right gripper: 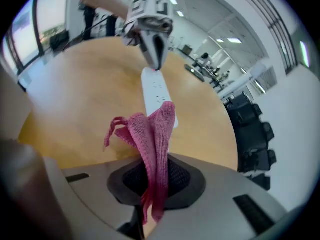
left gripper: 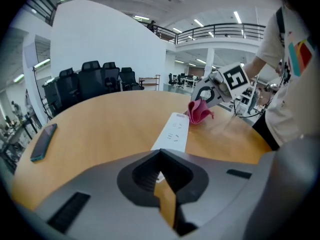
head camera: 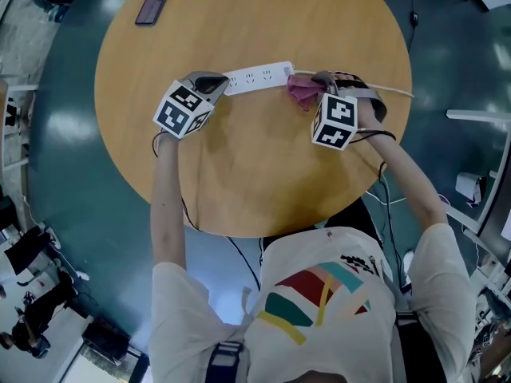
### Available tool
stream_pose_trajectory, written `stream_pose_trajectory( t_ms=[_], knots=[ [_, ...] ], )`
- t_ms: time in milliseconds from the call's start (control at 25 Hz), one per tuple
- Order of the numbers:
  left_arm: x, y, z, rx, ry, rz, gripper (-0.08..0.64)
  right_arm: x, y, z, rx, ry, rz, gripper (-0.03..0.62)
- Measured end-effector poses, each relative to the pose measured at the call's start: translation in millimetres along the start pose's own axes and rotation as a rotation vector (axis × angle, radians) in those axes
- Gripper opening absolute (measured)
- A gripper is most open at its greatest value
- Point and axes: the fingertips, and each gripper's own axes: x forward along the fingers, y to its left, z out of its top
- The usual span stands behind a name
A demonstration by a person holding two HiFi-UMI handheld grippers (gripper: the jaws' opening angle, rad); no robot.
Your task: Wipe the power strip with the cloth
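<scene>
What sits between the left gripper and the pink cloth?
The white power strip, lying lengthwise from the left gripper to the pink cloth; head view shows it best.

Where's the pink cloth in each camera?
Head view: cloth right of centre, at the power strip's right end.
Left gripper view: cloth right of centre, past the strip's far end.
Right gripper view: cloth dead centre, over the strip's near end.
Shared landmark: white power strip.
</scene>
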Motion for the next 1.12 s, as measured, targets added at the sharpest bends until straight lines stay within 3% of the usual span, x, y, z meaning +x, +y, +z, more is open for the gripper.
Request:
stream_pose_trajectory(
  t_ms=[160,280,400,520,640,840,1120],
  knots=[
    [-1,-14,30,-0.041,-0.125,0.122,0.042,-13,-25,2,0.449,-0.126,0.089,0.040],
    [16,-24,41,-0.074,-0.125,0.259,0.043,-9,-45,0,0.775,-0.199,0.148,0.039],
    [32,-34,44,-0.144,-0.115,0.345,0.043,-2,-60,2,1.067,-0.251,0.212,0.040],
    [47,-43,39,-0.176,-0.086,0.390,0.043,10,-67,1,1.259,-0.277,0.271,0.040],
    [50,-44,39,-0.190,-0.075,0.421,0.043,16,-68,5,1.315,-0.288,0.301,0.040],
    [54,-48,39,-0.172,-0.053,0.479,0.043,23,-64,13,1.319,-0.290,0.313,0.040],
    [51,-44,37,-0.228,-0.065,0.499,0.043,17,-55,23,1.332,-0.301,0.332,0.040]
  ],
)
